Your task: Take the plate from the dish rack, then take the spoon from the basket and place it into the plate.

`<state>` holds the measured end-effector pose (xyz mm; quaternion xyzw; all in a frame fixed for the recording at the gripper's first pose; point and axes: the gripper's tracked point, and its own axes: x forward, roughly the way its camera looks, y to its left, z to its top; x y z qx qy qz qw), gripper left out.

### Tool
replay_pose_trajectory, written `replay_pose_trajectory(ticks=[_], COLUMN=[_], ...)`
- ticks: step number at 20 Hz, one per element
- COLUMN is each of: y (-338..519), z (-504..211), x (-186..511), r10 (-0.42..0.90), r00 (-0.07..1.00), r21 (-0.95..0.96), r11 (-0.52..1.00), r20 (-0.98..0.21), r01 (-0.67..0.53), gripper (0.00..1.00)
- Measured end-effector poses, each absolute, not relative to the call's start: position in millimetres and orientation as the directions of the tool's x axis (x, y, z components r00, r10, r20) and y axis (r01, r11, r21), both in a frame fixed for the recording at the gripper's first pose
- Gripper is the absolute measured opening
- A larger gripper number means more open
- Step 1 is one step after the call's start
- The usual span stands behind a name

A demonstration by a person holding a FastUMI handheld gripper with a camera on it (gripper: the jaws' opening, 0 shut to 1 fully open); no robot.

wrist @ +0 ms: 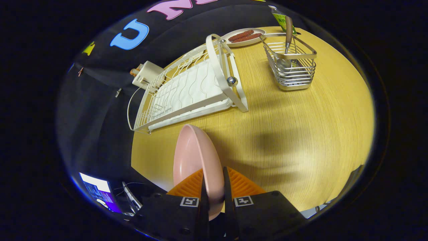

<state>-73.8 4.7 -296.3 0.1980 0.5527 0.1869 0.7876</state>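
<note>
Gripper view, tongs (214, 187) clamping 1 pink plate (195, 157), 1 rack (187, 90), 1 basket (292, 67) w/ 1 spoon (287, 40)

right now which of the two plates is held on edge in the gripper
The pink plate, clamped on edge between the gripper fingers; the white plate lies flat holding sausages beyond the dish rack.

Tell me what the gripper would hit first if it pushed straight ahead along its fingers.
The gripper is shut on the pink plate, held on edge. Straight ahead, the plate's rim would probably meet the near end of the white dish rack first, though depth is unclear.
</note>
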Motion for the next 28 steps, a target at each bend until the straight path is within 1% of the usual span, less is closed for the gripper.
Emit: replay_pose_trajectory(ticks=[2, 4, 6, 7, 8, 9, 12, 16, 18, 25, 28], y=[-13, -24, -32, -39, -49, -60, -85, -112, -121, -166, -175], z=[-305, -305, -299, -294, -287, -277, -243, -197, -186, -185, -196], x=[-71, -71, -65, -57, -49, -39, -21, 20, 43, 133, 158], r10=[0.464, 0.459, 0.458, 0.442, 0.419, 0.394, 0.341, 0.264, 0.252, 0.201, 0.196], r00=[0.329, 0.33, 0.363, 0.401, 0.452, 0.509, 0.644, 0.806, 0.839, 0.878, 0.881], r21=[0.458, 0.444, 0.437, 0.412, 0.379, 0.343, 0.263, 0.145, 0.135, 0.134, 0.112], r11=[0.883, 0.888, 0.888, 0.896, 0.907, 0.919, 0.94, 0.965, 0.968, 0.978, 0.98], r20=[-0.823, -0.825, -0.811, -0.802, -0.787, -0.765, -0.685, -0.53, -0.483, -0.435, -0.43], r01=[-0.1, -0.124, -0.143, -0.164, -0.182, -0.195, -0.218, -0.221, -0.213, -0.157, -0.164], gripper=[0.28, 0.49, 0.81, 0.97, 0.97, 0.99, 0.99, 0.99, 0.98, 0.99, 0.98])
